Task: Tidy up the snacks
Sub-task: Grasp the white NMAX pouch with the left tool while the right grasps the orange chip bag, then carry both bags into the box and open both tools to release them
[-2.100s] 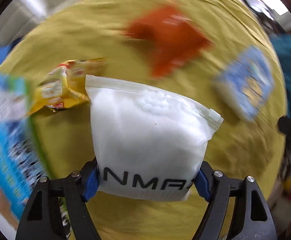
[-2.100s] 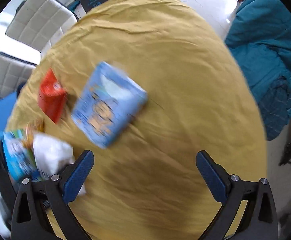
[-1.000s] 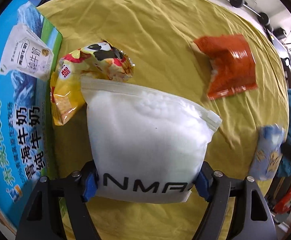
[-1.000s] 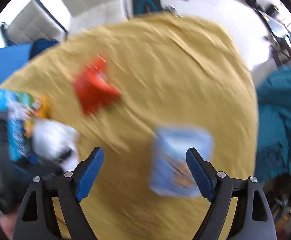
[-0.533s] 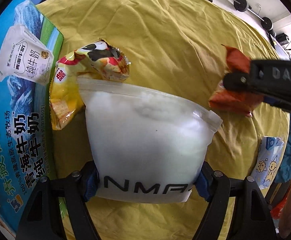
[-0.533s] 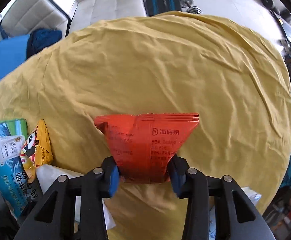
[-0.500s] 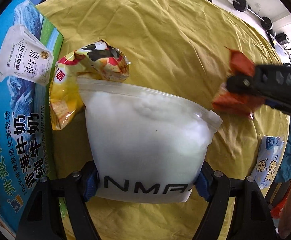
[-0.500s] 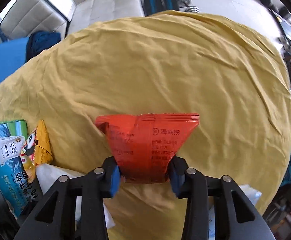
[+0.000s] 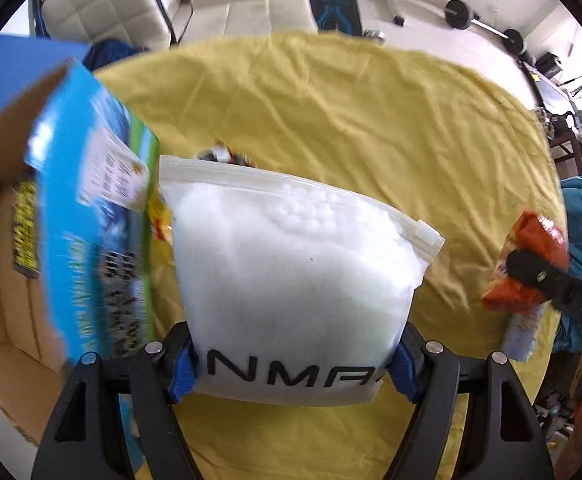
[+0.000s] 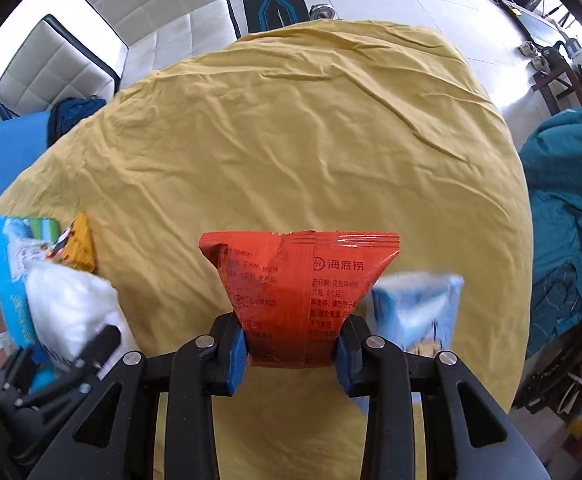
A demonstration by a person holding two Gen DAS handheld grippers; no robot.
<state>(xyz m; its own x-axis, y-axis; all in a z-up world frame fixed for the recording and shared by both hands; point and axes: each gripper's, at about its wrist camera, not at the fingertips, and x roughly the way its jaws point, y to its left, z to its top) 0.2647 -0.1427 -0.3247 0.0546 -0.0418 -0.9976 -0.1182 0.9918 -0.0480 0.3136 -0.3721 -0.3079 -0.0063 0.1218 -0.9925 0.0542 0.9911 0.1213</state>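
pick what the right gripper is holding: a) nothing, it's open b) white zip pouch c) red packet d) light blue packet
c: in the right wrist view the right gripper is shut on the red packet, its blue pads pressed to both sides; the white pouch is in the left gripper, and the light blue packet lies behind on the yellow cloth.

My left hand-held gripper (image 9: 293, 364) w/ both pads clamped on the white pouch (image 9: 295, 272), held up. Right hand-held gripper (image 10: 293, 350) pinched tight on the red packet (image 10: 295, 284), lifted off the surface.
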